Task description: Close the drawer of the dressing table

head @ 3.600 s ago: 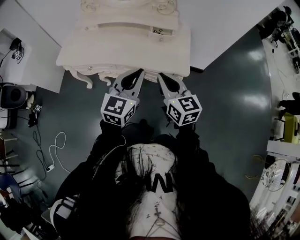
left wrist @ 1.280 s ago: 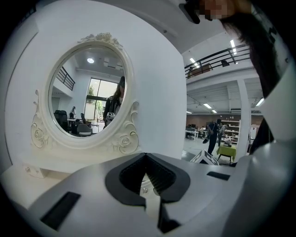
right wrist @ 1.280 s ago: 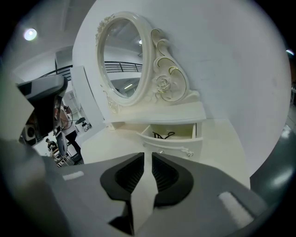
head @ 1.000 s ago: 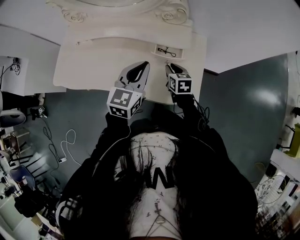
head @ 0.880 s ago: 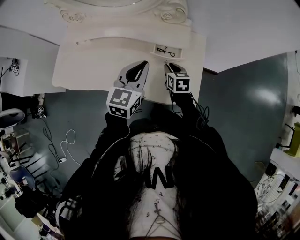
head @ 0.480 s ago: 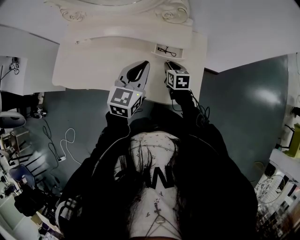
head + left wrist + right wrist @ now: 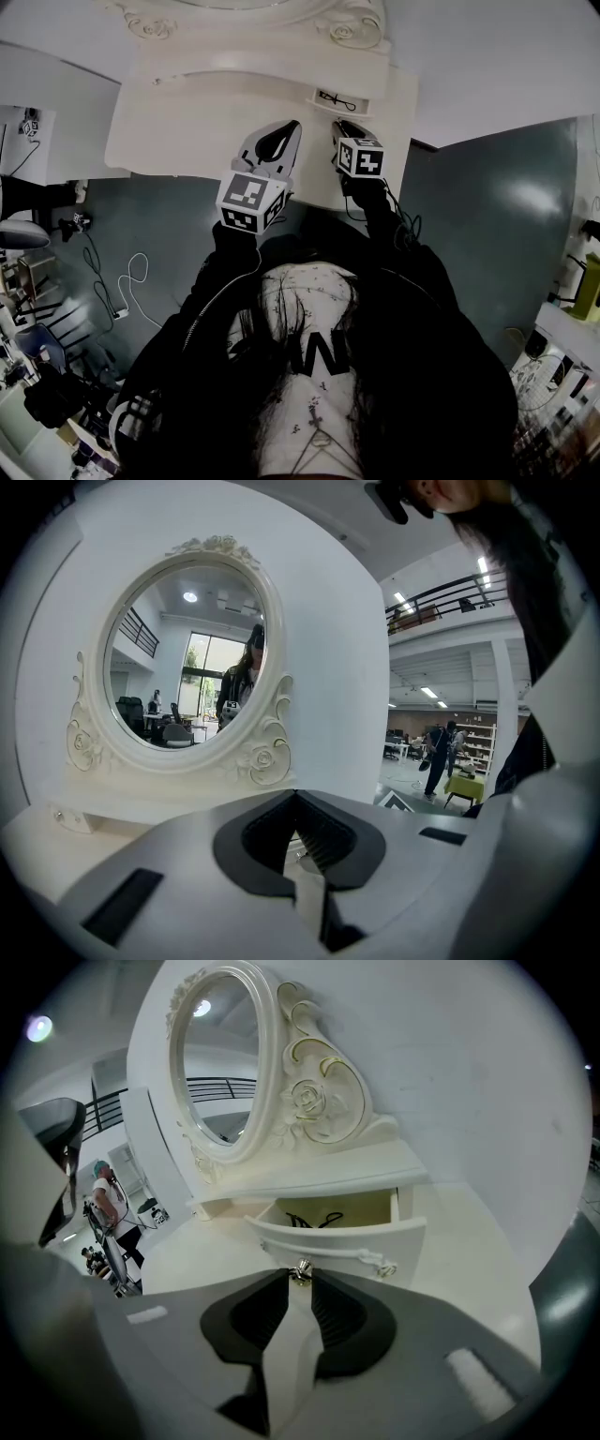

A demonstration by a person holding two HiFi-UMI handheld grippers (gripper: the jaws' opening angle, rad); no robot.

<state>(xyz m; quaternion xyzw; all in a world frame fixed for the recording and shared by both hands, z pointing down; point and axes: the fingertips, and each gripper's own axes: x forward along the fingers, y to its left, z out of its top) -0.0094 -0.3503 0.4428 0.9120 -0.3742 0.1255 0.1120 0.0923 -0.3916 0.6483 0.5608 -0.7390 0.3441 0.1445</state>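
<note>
Your right tool (image 7: 298, 1283) is clenched on the knob (image 7: 300, 1272) of the drawer (image 7: 342, 1237), which stands open at 12 o'clock on the desk (image 7: 178, 131). Your left tool (image 7: 296, 801) is clenched on nothing, at 9 o'clock of the right tool

Thin black cord (image 7: 314, 1221), grey floor (image 7: 487, 216), white wall (image 7: 487, 56)

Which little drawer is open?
The right-hand drawer, whose knob sits between the right gripper's fingers. It is pulled out, with something black inside; the left-hand drawer is pushed in flush.
</note>
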